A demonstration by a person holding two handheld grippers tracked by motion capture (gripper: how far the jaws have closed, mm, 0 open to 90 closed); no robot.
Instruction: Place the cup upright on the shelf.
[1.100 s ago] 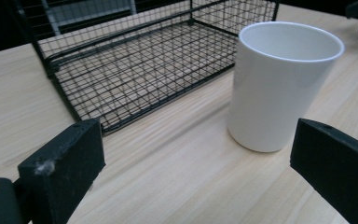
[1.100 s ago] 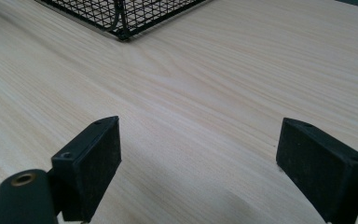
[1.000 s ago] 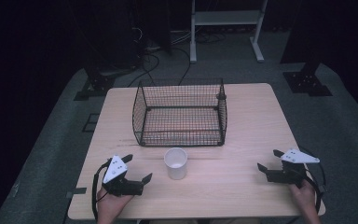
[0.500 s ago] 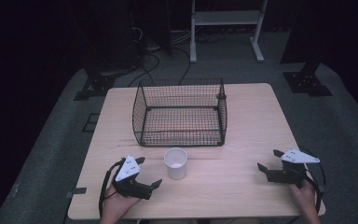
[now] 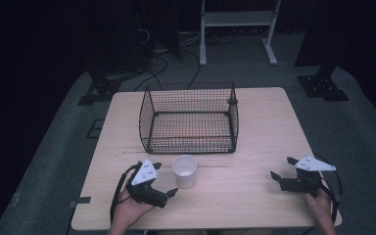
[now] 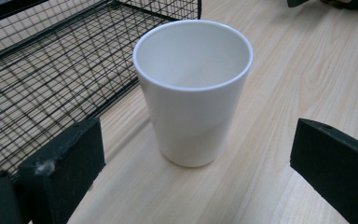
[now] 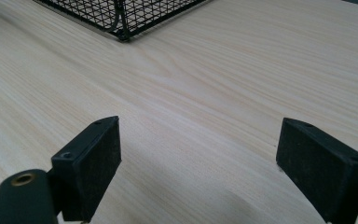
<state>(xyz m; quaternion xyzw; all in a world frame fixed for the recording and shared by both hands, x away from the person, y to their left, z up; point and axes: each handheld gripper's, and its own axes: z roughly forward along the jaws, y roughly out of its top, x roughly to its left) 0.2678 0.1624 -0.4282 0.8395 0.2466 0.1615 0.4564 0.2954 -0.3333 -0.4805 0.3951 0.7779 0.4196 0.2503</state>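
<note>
A white cup (image 5: 184, 171) stands upright and empty on the wooden table (image 5: 254, 147), just in front of a black wire basket (image 5: 190, 117). My left gripper (image 5: 165, 179) is open just left of the cup, its jaws pointing at it; in the left gripper view the cup (image 6: 193, 91) stands close ahead between the two spread jaws, untouched. Near the table's front right my right gripper (image 5: 283, 168) rests open on the wood with nothing between its jaws.
The wire basket (image 6: 51, 70) is empty and sits mid-table; a corner of it (image 7: 121, 16) lies ahead of the right gripper. Bare wood lies between the cup and the right gripper. Beyond the table are dark floor, cables and a white frame (image 5: 237, 29).
My left gripper has moved right and forward toward the cup, turning its jaws at it. The right gripper and the cup have stayed put.
</note>
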